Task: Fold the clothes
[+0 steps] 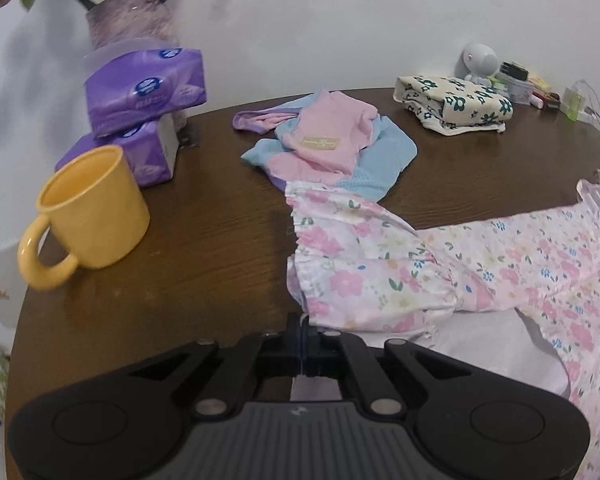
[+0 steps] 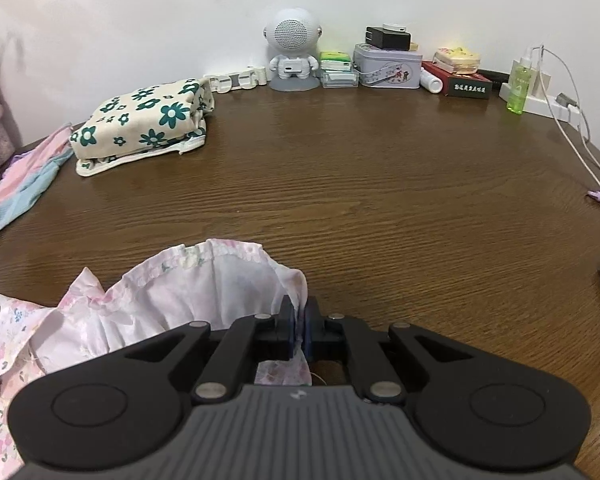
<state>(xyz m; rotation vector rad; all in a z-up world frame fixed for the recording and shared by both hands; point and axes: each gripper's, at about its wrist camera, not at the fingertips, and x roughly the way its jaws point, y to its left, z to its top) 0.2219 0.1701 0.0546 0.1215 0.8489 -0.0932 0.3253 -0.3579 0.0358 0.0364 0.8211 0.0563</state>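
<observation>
Both grippers are clamped on the same piece of clothing, a pink floral dress [image 1: 480,276] spread across the near part of the brown wooden table [image 2: 380,200]. The left gripper [image 1: 303,326] has its jaws closed tight on the ruffled hem at one corner, the fabric fanning out from the fingertips over the tabletop. The right gripper [image 2: 299,320] is likewise pinched shut on a frilled edge of the dress [image 2: 188,284], with white lining bunched up just in front of it.

Beyond the dress, further onto the table, lies a crumpled pink and blue garment [image 1: 332,144], touching the dress's far edge. Past that, near the wall, sits a folded cream cloth with green flowers [image 2: 148,120]. Off to the dress's left stands a yellow mug [image 1: 92,208], with two purple tissue packs [image 1: 140,112] stacked behind it. A small white astronaut-shaped speaker [image 2: 294,50] stands against the wall behind the folded cloth.
</observation>
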